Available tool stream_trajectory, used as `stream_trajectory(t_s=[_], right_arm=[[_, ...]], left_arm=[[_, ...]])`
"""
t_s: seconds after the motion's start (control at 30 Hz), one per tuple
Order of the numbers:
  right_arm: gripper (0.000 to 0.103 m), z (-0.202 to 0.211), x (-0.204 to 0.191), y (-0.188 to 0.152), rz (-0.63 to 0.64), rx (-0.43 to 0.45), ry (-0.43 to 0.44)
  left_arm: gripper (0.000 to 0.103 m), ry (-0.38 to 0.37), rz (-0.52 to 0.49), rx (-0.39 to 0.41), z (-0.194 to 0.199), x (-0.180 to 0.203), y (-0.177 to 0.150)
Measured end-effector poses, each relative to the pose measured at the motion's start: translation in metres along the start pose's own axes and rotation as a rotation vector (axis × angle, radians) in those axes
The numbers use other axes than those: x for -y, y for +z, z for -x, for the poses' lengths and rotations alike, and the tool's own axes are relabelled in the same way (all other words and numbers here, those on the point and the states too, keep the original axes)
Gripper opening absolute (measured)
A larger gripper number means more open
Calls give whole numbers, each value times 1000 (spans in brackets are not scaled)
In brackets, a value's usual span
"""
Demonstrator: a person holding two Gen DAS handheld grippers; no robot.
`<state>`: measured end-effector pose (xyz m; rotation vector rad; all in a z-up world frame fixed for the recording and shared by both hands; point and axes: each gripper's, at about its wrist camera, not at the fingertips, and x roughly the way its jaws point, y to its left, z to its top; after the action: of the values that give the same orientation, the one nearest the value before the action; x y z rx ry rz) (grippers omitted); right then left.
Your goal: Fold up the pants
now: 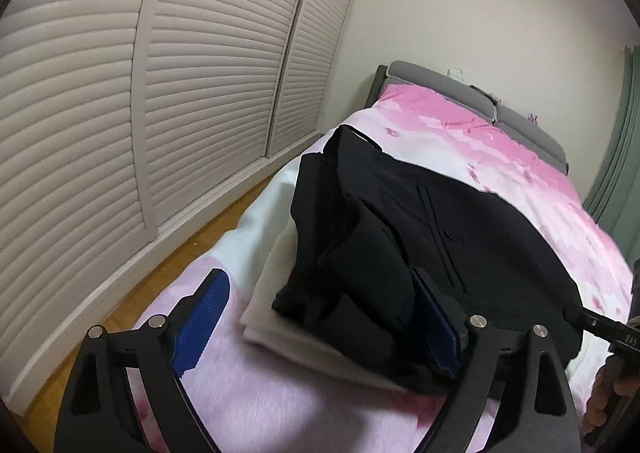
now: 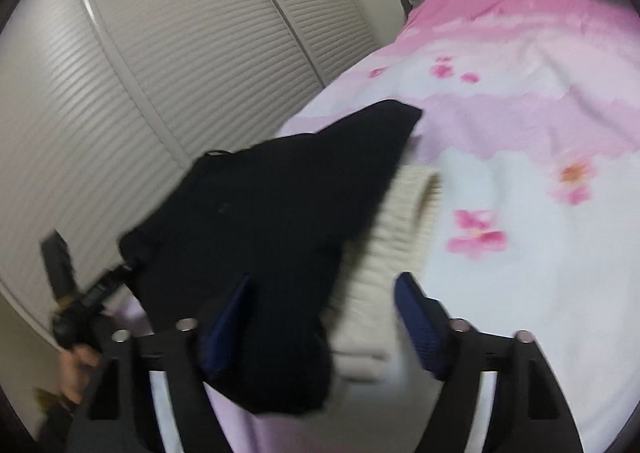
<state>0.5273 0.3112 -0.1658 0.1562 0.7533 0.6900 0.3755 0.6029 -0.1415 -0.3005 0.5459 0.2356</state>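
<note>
Left gripper (image 1: 320, 317) is spread wide, no pinch. The black pants (image 1: 420, 225) sit bunched on the pink bed cover (image 1: 520, 157), folded roughly, still needing tidying I'd guess. Right gripper (image 2: 324, 317) is spread too.

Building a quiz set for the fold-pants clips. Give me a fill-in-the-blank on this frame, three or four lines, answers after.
1. The pants lying on the bed are ____ in colour.
2. Both the left tongs and the right tongs stand ____, pads apart.
3. The bedspread is pink and white with a ____ print.
4. Under the pants lies a folded ____ cloth.

Missing words: black; open; flower; white
</note>
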Motion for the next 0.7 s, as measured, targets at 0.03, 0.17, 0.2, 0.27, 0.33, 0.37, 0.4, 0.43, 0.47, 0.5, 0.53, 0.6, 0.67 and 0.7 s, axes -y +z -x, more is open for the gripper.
stream_trajectory(t_s=[0.03, 0.17, 0.2, 0.27, 0.33, 0.37, 0.4, 0.43, 0.47, 0.5, 0.53, 0.6, 0.67, 0.7], right_arm=[[76, 1, 0, -2, 15, -10, -17], [78, 5, 5, -3, -5, -42, -37], [78, 9, 6, -4, -12, -44, -36], [78, 18, -3, 8, 8, -50, -53], [78, 46, -17, 19, 79, -17, -70], [78, 63, -23, 21, 110, 5, -82], [78, 81, -26, 22, 137, 26, -94], [78, 94, -30, 22, 154, 39, -101], [78, 113, -34, 20, 174, 57, -106], [78, 131, -37, 16, 189, 71, -111], [78, 149, -40, 12, 207, 85, -112], [78, 180, -46, 2, 240, 113, -112], [79, 228, -50, -13, 276, 165, -142], [79, 243, -50, -19, 285, 181, -152]], left_arm=[[90, 12, -6, -1, 2, 1, -1], [90, 43, -5, -12, 17, 10, -3], [90, 50, -11, -8, 21, 10, 0], [90, 62, -27, 2, 37, 17, 5], [90, 73, -48, 16, 64, 31, 11], [90, 78, -59, 19, 73, 37, 12], [90, 88, -75, 29, 90, 49, 13], [90, 95, -85, 40, 103, 58, 13], [92, 98, -97, 52, 121, 72, 13], [94, 92, -109, 63, 137, 85, 13], [96, 83, -119, 72, 151, 96, 12], [96, 69, -143, 85, 185, 125, 8], [98, 48, -161, 85, 215, 152, 2], [98, 46, -177, 86, 232, 170, -5]])
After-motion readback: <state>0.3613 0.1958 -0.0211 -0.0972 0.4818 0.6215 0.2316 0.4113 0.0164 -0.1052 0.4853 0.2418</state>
